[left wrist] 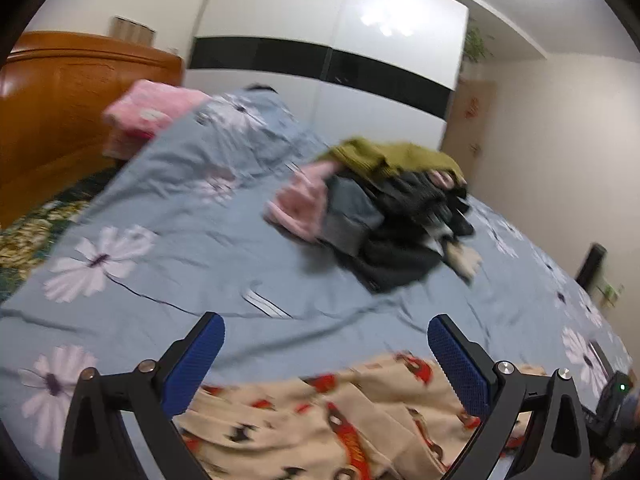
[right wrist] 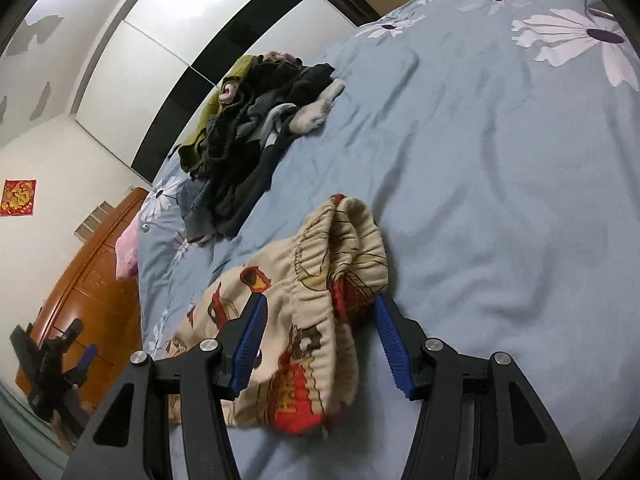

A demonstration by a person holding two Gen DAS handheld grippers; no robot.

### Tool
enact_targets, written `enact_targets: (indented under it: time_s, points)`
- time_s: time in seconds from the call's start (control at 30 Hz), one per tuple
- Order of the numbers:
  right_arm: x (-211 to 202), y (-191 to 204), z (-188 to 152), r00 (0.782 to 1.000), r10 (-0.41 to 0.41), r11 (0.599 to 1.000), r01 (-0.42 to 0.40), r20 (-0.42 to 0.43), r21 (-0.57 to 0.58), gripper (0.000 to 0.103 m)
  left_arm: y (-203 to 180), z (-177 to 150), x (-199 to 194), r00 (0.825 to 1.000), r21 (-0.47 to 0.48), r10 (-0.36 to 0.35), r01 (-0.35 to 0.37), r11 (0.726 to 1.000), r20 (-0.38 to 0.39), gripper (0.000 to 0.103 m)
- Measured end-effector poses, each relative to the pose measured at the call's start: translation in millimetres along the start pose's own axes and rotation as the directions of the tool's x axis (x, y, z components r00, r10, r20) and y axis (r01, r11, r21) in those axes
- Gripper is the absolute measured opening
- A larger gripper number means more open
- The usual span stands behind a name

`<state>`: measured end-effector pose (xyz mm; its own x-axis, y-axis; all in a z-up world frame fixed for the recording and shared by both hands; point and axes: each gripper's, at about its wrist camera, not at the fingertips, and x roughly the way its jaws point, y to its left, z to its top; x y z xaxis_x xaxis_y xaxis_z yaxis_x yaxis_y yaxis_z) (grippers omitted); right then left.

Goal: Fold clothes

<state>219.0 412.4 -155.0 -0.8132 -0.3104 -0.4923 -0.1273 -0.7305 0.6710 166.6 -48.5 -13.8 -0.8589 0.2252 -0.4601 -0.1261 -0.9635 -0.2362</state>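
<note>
Your left gripper: blue-padded fingers spread wide, grasping nothing, above the cream cartoon-print fleece trousers. Your right gripper: fingers parted on either side of the trousers' elastic waistband; pad contact cannot be told. Trousers lie on the blue-grey flowered bedspread. Heap of dark, olive and pink clothes: well apart, beyond.

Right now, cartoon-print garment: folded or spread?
Partly folded, not flat: in the right wrist view the cream cartoon-print garment is doubled over at its elastic waistband and bunched between the right gripper jaws, on the bedsheet.
</note>
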Motion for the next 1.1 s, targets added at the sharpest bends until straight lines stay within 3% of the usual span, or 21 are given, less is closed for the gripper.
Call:
enact_targets:
  time_s: [0.1, 0.2, 0.3, 0.37, 0.53, 0.6, 0.67, 0.7, 0.73, 0.97, 1.1]
  points:
    - [-8, -3, 7, 0.995, -0.089, 0.996, 0.09, 0.042, -0.011, 0.057, 13, 3, -4, 1.0, -0.012, 0.021, -0.021, 1.0, -0.003, 0.103]
    - [-11, -13, 14, 0.992, -0.118, 0.993, 0.119, 0.038, -0.02, 0.058, 20, -1, -6, 0.999, -0.023, 0.03, -0.031, 0.999, -0.013, 0.103]
    - [2, -21, 19, 0.999, 0.015, 1.0, -0.014, -0.029, 0.023, 0.064, 23, -4, -5, 0.999, -0.038, 0.031, -0.032, 0.999, -0.024, 0.103]
    - [14, -19, 22, 0.99, 0.119, 0.993, -0.117, -0.075, 0.034, 0.07, 21, -6, -3, 0.999, -0.039, 0.032, -0.033, 0.999, -0.034, 0.103]
    - [24, -9, 24, 0.964, 0.247, 0.969, -0.244, -0.101, 0.037, 0.074, 13, -9, -2, 0.998, 0.003, 0.042, -0.042, 0.999, -0.041, 0.103]
    - [26, -5, 22, 0.968, 0.227, 0.974, -0.226, -0.104, 0.02, 0.073, 11, -9, -3, 0.998, 0.022, 0.052, -0.051, 0.998, -0.037, 0.103]
    - [29, 1, 20, 0.976, 0.19, 0.981, -0.193, -0.107, -0.015, 0.068, 10, -8, -3, 0.998, 0.023, 0.052, -0.051, 0.998, -0.035, 0.103]
    - [30, 2, 19, 0.978, 0.177, 0.983, -0.181, -0.11, -0.023, 0.052, 10, -7, -3, 0.998, 0.021, 0.052, -0.051, 0.998, -0.034, 0.103]
    - [32, 2, 19, 0.979, 0.166, 0.985, -0.17, -0.114, -0.024, 0.042, 11, -7, -4, 0.998, 0.02, 0.054, -0.053, 0.998, -0.032, 0.103]
    - [23, 6, 18, 0.991, 0.102, 0.994, -0.105, -0.089, -0.037, 0.032, 25, -5, -15, 0.996, 0.011, 0.094, -0.094, 0.996, -0.01, 0.103]
    - [3, 44, 21, 0.998, 0.053, 0.991, -0.056, -0.029, -0.118, 0.032, 47, -3, -26, 0.99, -0.026, 0.138, -0.138, 0.99, -0.001, 0.103]
